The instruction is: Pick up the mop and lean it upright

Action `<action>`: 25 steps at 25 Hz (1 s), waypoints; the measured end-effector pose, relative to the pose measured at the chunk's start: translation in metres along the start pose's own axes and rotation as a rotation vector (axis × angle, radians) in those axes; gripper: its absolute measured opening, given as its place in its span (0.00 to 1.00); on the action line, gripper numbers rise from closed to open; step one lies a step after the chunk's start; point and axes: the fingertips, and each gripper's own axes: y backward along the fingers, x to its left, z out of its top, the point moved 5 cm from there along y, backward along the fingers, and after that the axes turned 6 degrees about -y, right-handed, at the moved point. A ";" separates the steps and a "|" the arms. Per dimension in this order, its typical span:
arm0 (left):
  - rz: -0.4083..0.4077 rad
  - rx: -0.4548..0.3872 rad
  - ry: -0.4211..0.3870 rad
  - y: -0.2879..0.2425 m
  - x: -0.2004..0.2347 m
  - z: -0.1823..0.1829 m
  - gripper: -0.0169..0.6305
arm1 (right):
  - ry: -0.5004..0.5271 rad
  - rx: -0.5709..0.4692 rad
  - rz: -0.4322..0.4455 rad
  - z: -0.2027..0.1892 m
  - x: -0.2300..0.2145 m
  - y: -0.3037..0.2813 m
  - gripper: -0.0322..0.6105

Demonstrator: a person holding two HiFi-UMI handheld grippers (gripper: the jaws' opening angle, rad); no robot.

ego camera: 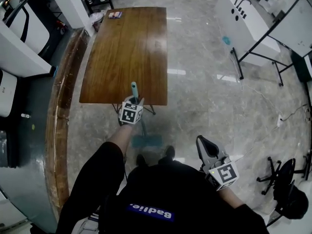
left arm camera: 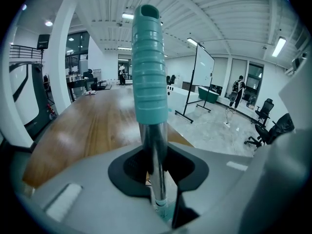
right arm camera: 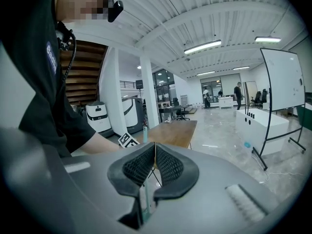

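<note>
Mid-frame, the left hand-held gripper [ego camera: 135, 101] clamps the mop [ego camera: 133, 87] by its shaft beside the tabletop [ego camera: 126, 52] edge; the right hand-held gripper [ego camera: 206, 147] is closed, empty; the smooth shaft could slip, or slide sideways once leaned.

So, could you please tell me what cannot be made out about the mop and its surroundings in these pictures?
- Whether the mop handle touches the table edge: head view, the left gripper covers that spot.
- The mop head: left gripper view, the gripper's body hides all but perhaps a sliver.
- The small item at the table's far end: head view, too small to identify.
</note>
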 end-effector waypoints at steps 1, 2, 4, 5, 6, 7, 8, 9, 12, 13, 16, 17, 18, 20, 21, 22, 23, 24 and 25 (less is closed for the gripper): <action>0.004 -0.001 0.004 0.004 -0.002 -0.001 0.16 | 0.003 -0.001 0.012 0.002 0.000 -0.001 0.07; 0.009 -0.003 0.010 0.009 -0.003 -0.003 0.16 | 0.006 -0.002 0.025 0.003 0.001 -0.003 0.07; 0.022 -0.005 0.019 0.019 -0.004 -0.007 0.17 | 0.012 -0.002 0.052 0.004 0.003 -0.007 0.07; 0.028 -0.006 0.022 0.024 -0.006 -0.010 0.17 | 0.013 -0.003 0.066 0.005 0.004 -0.009 0.07; 0.035 -0.008 0.025 0.030 -0.008 -0.011 0.17 | 0.015 -0.005 0.080 0.007 0.004 -0.010 0.07; 0.043 -0.011 0.027 0.037 -0.010 -0.012 0.17 | 0.018 -0.007 0.094 0.009 0.005 -0.011 0.07; 0.051 -0.016 0.029 0.043 -0.011 -0.013 0.17 | 0.022 -0.012 0.109 0.011 0.005 -0.013 0.07; 0.060 -0.022 0.031 0.050 -0.013 -0.015 0.17 | 0.026 -0.017 0.124 0.013 0.006 -0.016 0.07; 0.085 -0.033 0.053 0.070 -0.017 -0.026 0.17 | 0.029 -0.023 0.164 0.014 0.009 -0.021 0.07; 0.093 -0.034 0.060 0.077 -0.019 -0.029 0.17 | 0.029 -0.023 0.177 0.014 0.010 -0.023 0.07; 0.120 -0.039 0.074 0.094 -0.023 -0.037 0.17 | 0.035 -0.027 0.222 0.016 0.014 -0.030 0.07; 0.132 -0.043 0.075 0.099 -0.024 -0.039 0.17 | 0.036 -0.029 0.238 0.017 0.015 -0.033 0.07; 0.145 -0.049 0.074 0.105 -0.025 -0.040 0.17 | 0.037 -0.030 0.254 0.018 0.016 -0.036 0.07; 0.170 -0.066 0.074 0.118 -0.030 -0.042 0.17 | 0.039 -0.030 0.285 0.020 0.018 -0.041 0.07; 0.181 -0.073 0.077 0.124 -0.033 -0.042 0.17 | 0.040 -0.029 0.302 0.021 0.018 -0.043 0.07; 0.192 -0.080 0.081 0.130 -0.035 -0.042 0.17 | 0.041 -0.028 0.319 0.021 0.019 -0.046 0.07; 0.205 -0.090 0.086 0.136 -0.037 -0.042 0.17 | 0.041 -0.025 0.337 0.022 0.021 -0.049 0.07; 0.219 -0.102 0.092 0.142 -0.038 -0.040 0.17 | 0.041 -0.023 0.356 0.022 0.022 -0.053 0.07; 0.232 -0.113 0.097 0.149 -0.039 -0.038 0.17 | 0.040 -0.020 0.375 0.022 0.024 -0.056 0.07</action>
